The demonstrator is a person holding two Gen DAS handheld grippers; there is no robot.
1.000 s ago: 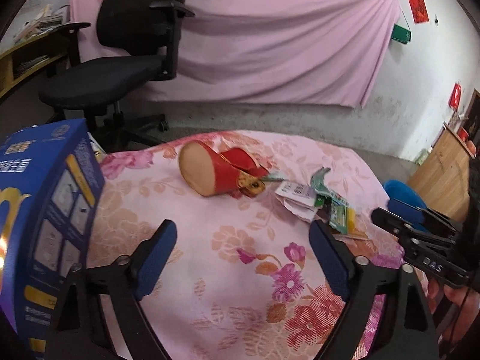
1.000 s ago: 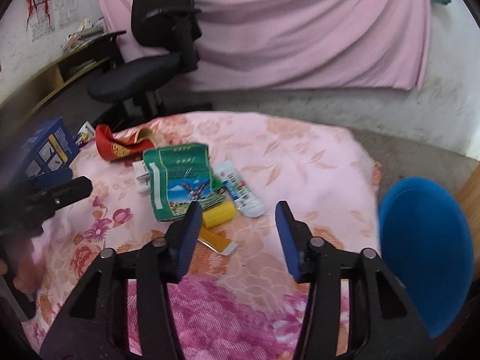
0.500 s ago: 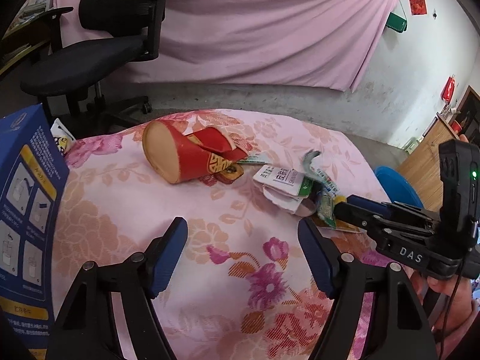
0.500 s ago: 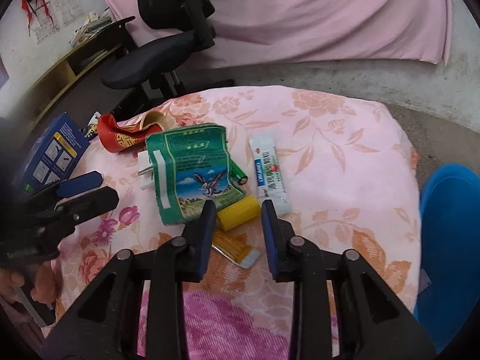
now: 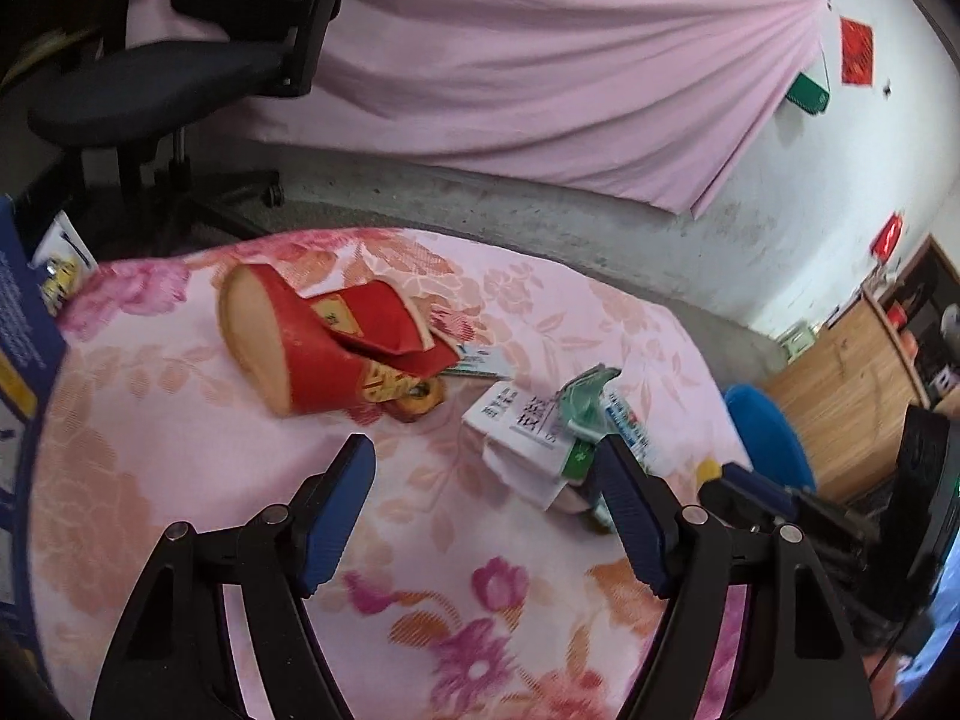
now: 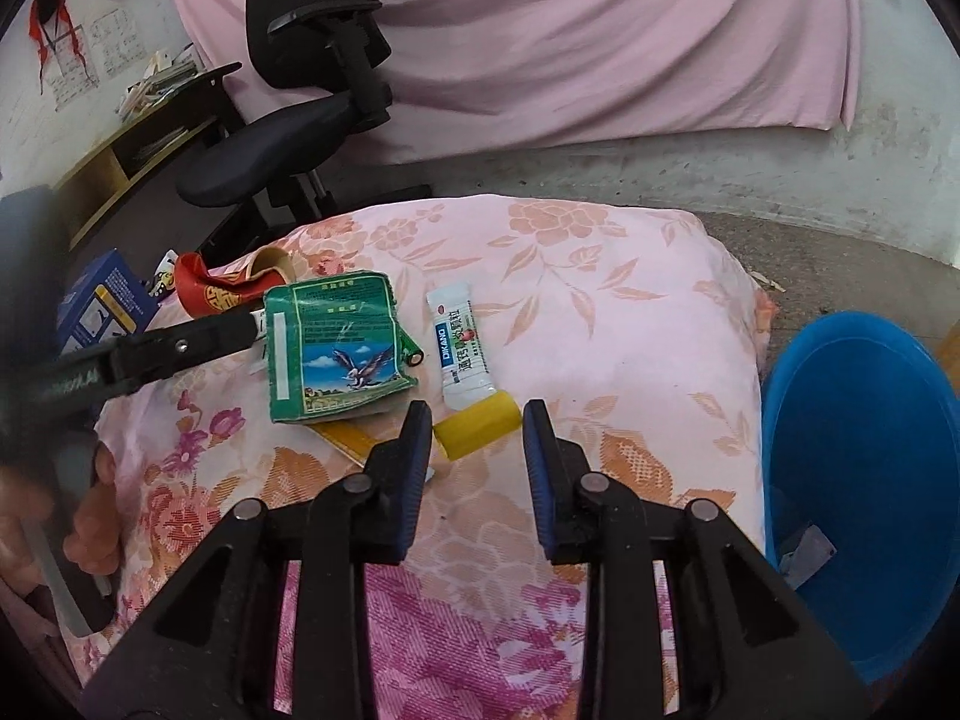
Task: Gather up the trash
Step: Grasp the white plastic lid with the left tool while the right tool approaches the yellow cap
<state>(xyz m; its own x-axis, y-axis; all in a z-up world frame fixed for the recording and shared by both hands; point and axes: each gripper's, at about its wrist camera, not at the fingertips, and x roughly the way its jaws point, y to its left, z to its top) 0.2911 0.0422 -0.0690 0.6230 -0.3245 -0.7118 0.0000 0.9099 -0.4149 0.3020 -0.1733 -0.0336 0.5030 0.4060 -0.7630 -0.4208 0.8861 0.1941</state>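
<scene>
Since half a second ago our right gripper [image 6: 477, 420] has spread its fingers and now stands released, straddling the small yellow block [image 6: 477, 423] on the floral cloth [image 6: 600, 312]. We judge the pickup step is in hand: next we close squarely on the block's smooth faces, then carry it to the blue bin [image 6: 864, 480] nearby. Our left gripper [image 5: 483, 495] hangs released near the crumpled white carton [image 5: 519, 438] and the glossy red paper cup [image 5: 318, 348].

A makeshift home room: office chair [image 6: 288, 126], pink wall drape [image 6: 600, 30], floral-clothed table [image 6: 600, 276]
</scene>
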